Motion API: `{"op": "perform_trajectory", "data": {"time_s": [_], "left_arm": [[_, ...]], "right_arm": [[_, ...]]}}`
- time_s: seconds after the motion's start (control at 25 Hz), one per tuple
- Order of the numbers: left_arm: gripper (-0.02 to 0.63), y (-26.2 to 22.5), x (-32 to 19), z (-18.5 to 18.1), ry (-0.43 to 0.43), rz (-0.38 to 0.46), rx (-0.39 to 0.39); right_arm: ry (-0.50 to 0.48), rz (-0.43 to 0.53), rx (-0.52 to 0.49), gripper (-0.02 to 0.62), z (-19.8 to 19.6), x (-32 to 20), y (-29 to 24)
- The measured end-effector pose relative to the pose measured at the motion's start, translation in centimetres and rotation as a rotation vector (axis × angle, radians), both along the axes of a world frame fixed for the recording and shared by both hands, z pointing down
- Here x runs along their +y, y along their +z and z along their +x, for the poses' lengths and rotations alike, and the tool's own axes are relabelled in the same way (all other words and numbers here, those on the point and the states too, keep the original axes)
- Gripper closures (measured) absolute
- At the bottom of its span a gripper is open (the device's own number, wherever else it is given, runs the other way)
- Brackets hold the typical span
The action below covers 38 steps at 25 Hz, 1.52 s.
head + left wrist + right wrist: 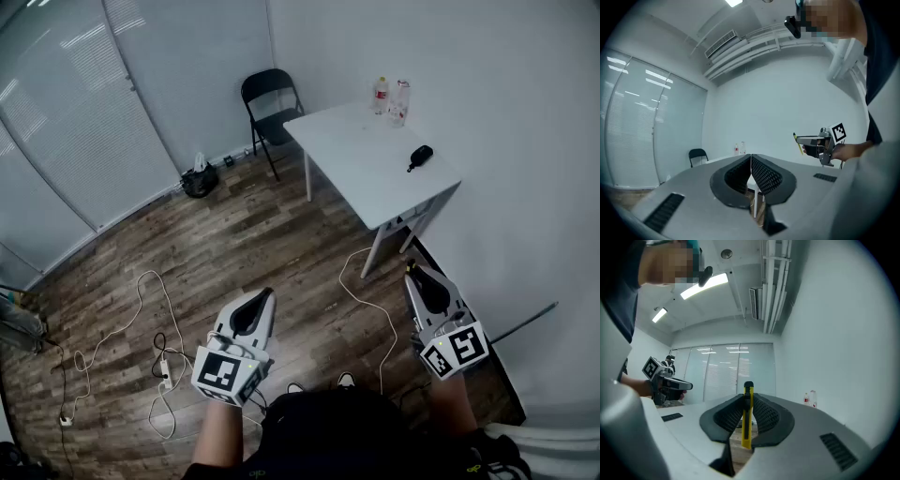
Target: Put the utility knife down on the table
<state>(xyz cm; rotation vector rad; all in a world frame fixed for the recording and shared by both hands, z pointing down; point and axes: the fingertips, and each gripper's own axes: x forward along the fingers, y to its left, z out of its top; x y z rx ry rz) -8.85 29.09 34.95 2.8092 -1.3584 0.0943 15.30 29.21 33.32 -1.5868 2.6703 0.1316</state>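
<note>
My right claw (748, 400) was clamped mid-body on the utility knife (746, 432): light, stiff, probably slick plastic. Left claw (751, 164) was closed, empty.

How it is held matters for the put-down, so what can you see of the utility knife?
The utility knife is a slim yellow bar, plastic by its look, with a black piece at its upper end. It stands upright and edge-on, clamped between the ribbed dark pads of the right hand-held gripper, with both ends sticking out past them. Nothing else touches it. It is in the air, well short of the white table. No exposed blade can be made out.
</note>
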Motion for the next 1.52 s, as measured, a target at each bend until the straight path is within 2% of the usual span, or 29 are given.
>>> {"op": "perform_trajectory", "data": {"time_s": [0.4,0.8,1.24,1.52], "left_arm": [[0.583,0.2,-0.3,-0.4,0.007,-0.013,0.018],[0.583,0.5,0.4,-2.7,0.003,-0.017,0.032],[0.583,2.2,1.6,-9.9,-0.048,-0.060,0.040],[0.583,3.2,0.4,-12.0,-0.041,-0.079,0.026]], "right_arm": [[-0.006,-0.001,0.014,0.520,-0.9,-0.2,0.1],[-0.025,-0.002,-0.008,0.520,-3.3,-0.1,-0.2],[-0.061,-0.019,-0.022,0.520,-10.2,0.2,1.4],[-0.072,-0.058,-0.036,0.520,-12.6,-1.5,3.0]]}}
